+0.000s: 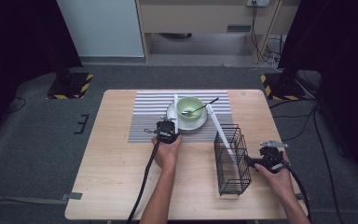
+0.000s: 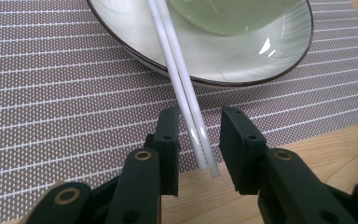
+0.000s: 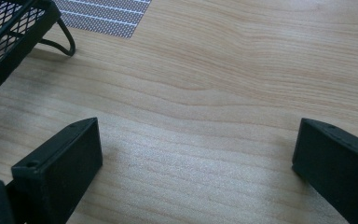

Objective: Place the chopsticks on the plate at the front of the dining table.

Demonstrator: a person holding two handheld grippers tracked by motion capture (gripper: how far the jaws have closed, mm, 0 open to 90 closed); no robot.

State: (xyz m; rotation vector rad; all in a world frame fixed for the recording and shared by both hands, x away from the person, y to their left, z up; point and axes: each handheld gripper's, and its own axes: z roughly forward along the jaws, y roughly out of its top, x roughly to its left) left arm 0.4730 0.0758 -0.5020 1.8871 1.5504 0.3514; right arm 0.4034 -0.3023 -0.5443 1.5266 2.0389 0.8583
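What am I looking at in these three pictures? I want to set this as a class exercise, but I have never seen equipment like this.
A person sits at a wooden table and holds a hand-operated tool with two black jaws in each hand. The high view looks down from above the person. The other two pictures come from small cameras riding on each tool, looking along its jaws.

On a striped placemat sits a plate carrying a green bowl with a spoon in it. A black wire basket stands to the right, with a white stick leaning in it.

The left gripper has a pair of white chopsticks between its jaws, not yet visibly pinched. The right gripper is wide open over bare wood, holding nothing.
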